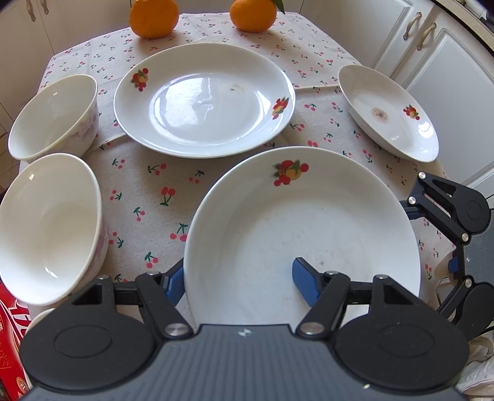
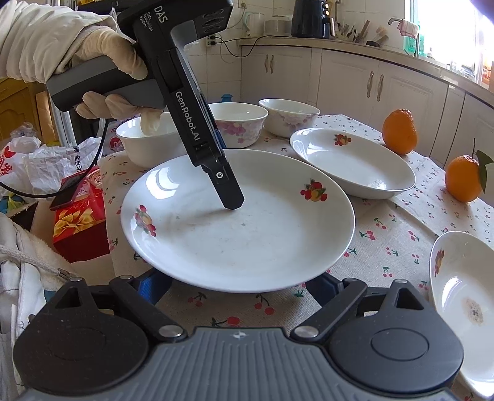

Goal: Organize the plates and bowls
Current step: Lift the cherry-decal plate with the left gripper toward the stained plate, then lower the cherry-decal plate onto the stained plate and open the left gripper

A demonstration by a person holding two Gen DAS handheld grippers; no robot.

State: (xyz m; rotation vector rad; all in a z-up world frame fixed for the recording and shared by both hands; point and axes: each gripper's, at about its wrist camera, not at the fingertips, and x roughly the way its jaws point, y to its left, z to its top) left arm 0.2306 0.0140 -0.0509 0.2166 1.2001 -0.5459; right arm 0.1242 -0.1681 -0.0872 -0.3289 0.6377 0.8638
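A white plate with fruit prints (image 1: 308, 234) (image 2: 237, 225) is lifted a little above the cherry tablecloth. My left gripper (image 1: 237, 282) straddles its near rim, one blue finger (image 1: 304, 283) inside, the other under the edge; it also shows in the right wrist view (image 2: 230, 197). My right gripper (image 2: 240, 285) sits wide open, its fingers under the plate's edge. A second plate (image 1: 203, 98) (image 2: 352, 160) and a third (image 1: 389, 114) (image 2: 463, 296) rest on the cloth. Two bowls (image 1: 55, 114) (image 1: 49, 228) stand at left; three bowls show in the right wrist view (image 2: 237, 121).
Two oranges (image 1: 154, 17) (image 1: 253, 14) sit at the far table edge. A red box (image 2: 80, 222) and plastic bags (image 2: 46, 163) lie beside the table. White cabinets (image 1: 447, 77) stand close behind.
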